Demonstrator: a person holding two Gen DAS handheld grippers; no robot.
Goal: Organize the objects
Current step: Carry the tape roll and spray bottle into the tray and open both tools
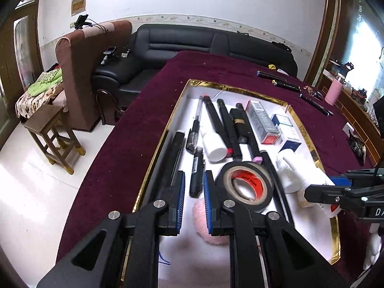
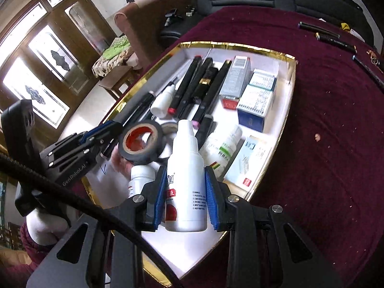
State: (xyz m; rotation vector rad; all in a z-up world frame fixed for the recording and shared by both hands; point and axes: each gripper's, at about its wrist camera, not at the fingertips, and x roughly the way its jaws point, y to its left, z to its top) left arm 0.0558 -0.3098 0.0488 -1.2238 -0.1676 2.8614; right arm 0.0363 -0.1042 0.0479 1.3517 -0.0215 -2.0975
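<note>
Mid-drop: right gripper (image 2: 186, 200) clamped on the bottle (image 2: 186, 180), hanging over the tray's (image 2: 291, 72) near end. Left gripper (image 1: 194, 204) nearly shut, nothing between pads, over tray beside the tape (image 1: 244, 183). Next up, probably lowering into a free spot before letting go.

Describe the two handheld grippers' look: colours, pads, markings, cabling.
Both are matte black, with angular fingers, silver pivot bolts and ribbed blue pads. The left gripper carries white "GenRoboAI" lettering on its body. A black braided cable crosses the right wrist view beside the right gripper. The person's white glove shows under it.

Pens (image 1: 217, 122), boxes (image 1: 261, 122) and tape roll (image 1: 244, 182) lie in the tray (image 1: 240, 88)
</note>
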